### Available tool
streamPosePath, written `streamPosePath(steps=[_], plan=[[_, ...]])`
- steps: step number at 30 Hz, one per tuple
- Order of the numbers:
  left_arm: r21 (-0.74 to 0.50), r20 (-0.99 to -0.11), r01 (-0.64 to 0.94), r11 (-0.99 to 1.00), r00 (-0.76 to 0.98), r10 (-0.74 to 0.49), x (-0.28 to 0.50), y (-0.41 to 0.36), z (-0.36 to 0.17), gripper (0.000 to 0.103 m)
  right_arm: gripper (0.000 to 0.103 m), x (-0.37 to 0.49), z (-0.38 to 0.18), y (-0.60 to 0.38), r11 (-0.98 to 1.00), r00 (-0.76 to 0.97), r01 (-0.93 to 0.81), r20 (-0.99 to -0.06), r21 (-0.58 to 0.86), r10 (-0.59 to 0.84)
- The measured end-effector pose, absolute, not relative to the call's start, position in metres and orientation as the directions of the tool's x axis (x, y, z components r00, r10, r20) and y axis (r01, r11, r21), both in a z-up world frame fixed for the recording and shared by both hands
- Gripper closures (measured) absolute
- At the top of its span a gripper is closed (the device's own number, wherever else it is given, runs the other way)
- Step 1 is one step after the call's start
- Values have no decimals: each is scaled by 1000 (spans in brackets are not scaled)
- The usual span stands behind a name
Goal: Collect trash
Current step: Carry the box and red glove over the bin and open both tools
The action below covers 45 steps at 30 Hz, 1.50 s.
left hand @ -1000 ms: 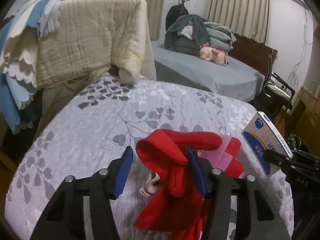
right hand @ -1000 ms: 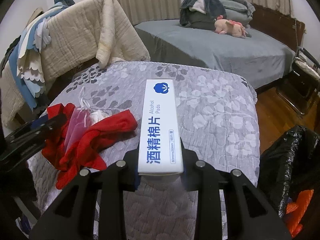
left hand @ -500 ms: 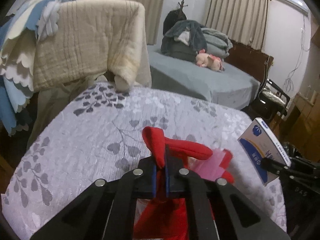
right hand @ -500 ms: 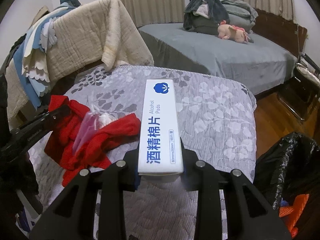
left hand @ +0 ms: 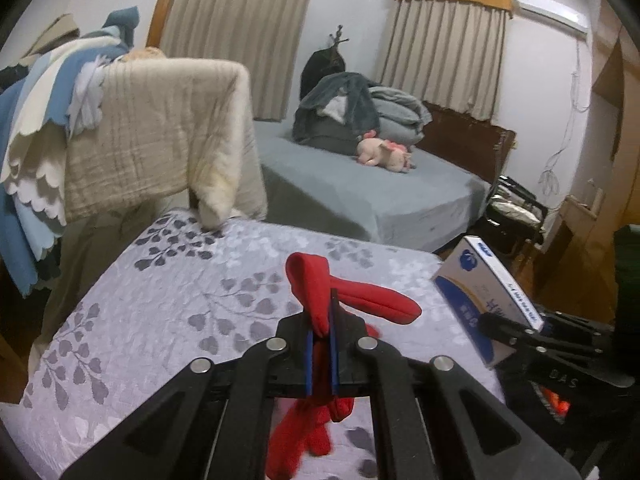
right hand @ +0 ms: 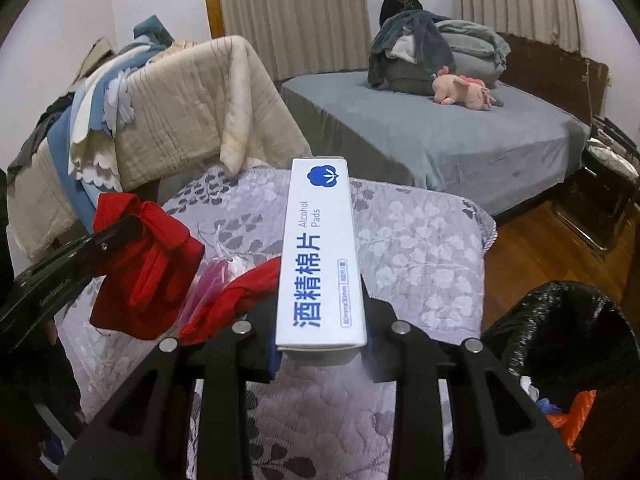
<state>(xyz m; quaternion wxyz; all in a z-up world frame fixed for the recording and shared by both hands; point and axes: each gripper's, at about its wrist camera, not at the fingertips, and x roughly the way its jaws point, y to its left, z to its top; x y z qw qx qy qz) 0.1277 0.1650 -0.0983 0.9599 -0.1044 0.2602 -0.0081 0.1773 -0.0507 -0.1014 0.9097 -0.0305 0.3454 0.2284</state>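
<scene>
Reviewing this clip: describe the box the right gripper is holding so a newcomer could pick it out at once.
Start at the table under the grey leaf-patterned cloth. Above its near edge the right gripper clamps a long white box, which points away toward the bed. Unlike the soft red cloth beside it, it is rigid, with blue Chinese characters and the words "Alcohol Pads".

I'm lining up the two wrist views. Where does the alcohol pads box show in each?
Left wrist: alcohol pads box at right edge, clamped in the right gripper.
Right wrist: box at centre, between the fingers.
Shared landmark: pink plush toy on the bed.
</scene>
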Motion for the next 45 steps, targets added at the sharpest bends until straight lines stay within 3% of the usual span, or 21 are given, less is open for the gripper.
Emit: streamPosePath(steps=[15,45], plan=[[-195,-501,114,974,842,-199,119,79,-87,97,74,145,-85,-127,941,711,-323,-631,98,310],[-196,-514,496,846,683,-519,144,-129,-87,97,74,99,-111,-322,993,767,94,-641,70,-28]])
